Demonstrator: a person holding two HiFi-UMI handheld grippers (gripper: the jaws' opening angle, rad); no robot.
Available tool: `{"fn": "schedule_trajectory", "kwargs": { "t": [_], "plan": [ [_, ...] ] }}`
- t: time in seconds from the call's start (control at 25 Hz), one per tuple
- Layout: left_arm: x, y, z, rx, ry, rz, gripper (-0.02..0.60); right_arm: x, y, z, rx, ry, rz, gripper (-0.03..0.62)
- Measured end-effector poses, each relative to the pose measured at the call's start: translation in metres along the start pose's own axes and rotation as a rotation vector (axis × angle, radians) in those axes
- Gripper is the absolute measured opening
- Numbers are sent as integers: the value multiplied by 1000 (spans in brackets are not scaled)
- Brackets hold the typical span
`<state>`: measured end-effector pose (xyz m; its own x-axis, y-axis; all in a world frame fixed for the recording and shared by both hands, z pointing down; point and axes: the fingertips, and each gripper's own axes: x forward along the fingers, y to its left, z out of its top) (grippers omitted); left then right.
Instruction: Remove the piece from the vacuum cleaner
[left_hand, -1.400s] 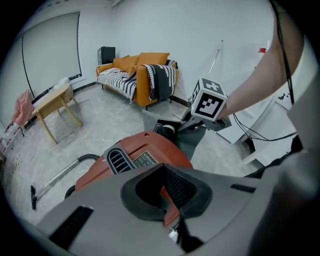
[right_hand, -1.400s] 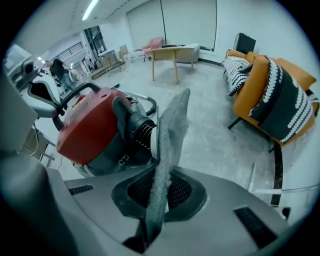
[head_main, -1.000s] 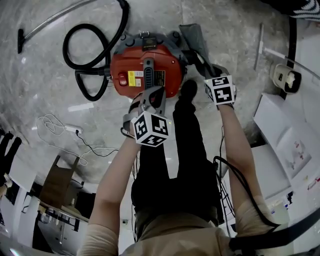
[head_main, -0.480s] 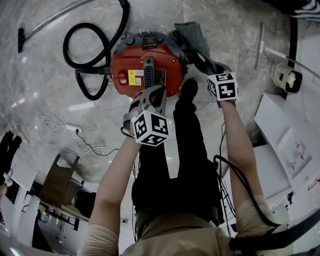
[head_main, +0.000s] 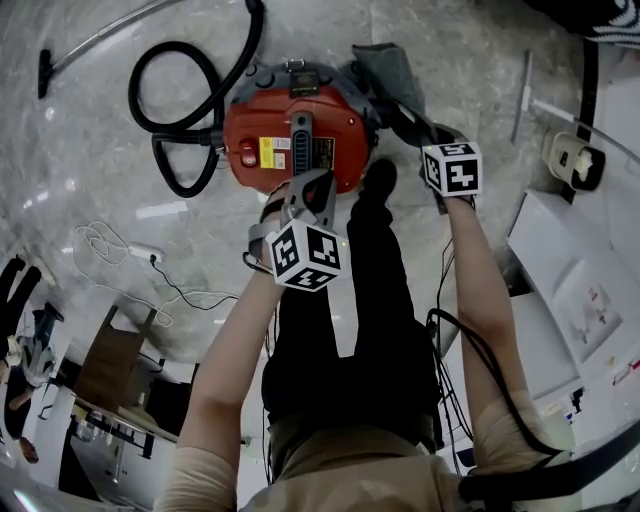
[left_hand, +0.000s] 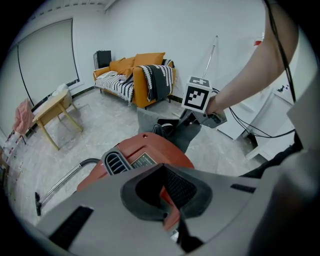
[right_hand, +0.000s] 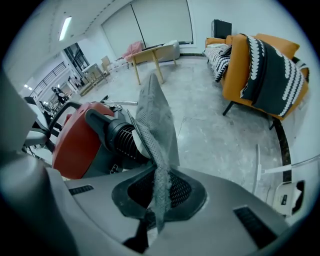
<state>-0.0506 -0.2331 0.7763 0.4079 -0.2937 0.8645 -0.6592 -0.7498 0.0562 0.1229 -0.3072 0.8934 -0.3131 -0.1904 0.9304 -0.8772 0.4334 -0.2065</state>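
Note:
The red vacuum cleaner stands on the floor in front of the person's feet. My left gripper is at its near edge, jaws shut on the red shell. From the vacuum's right side a grey mesh bag sticks out. My right gripper is shut on the lower end of that bag, which rises upright out of the jaws. Beside the bag, a black ribbed part shows against the vacuum's body.
A black hose loops at the vacuum's left, and a thin wand lies beyond it. A white cable trails on the floor at left. White shelves stand at right. An orange sofa and a wooden table are farther off.
My right gripper has shifted a little to the right and away from the vacuum, with the grey bag in it. The left gripper has stayed on the red shell.

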Motion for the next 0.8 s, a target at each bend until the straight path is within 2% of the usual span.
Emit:
{"fn": "schedule_trajectory", "kwargs": {
  "t": [0.2, 0.32, 0.44, 0.68, 0.8],
  "plan": [
    [0, -1, 2, -11, -3, 1, 2, 1, -10, 2, 12, -4, -19, 17],
    [-1, -1, 2, -1, -5, 5, 2, -2, -34, -9, 73, 33, -82, 17],
    [-1, 0, 1, 10, -9, 16, 2, -11, -51, -29, 35, 81, -130, 15],
    [0, 0, -1, 33, -4, 3, 2, -23, -56, -34, 54, 45, -155, 15],
    [-1, 2, -6, -1, 20, -13, 2, -19, -52, -25, 40, 34, -140, 15]
  ]
}}
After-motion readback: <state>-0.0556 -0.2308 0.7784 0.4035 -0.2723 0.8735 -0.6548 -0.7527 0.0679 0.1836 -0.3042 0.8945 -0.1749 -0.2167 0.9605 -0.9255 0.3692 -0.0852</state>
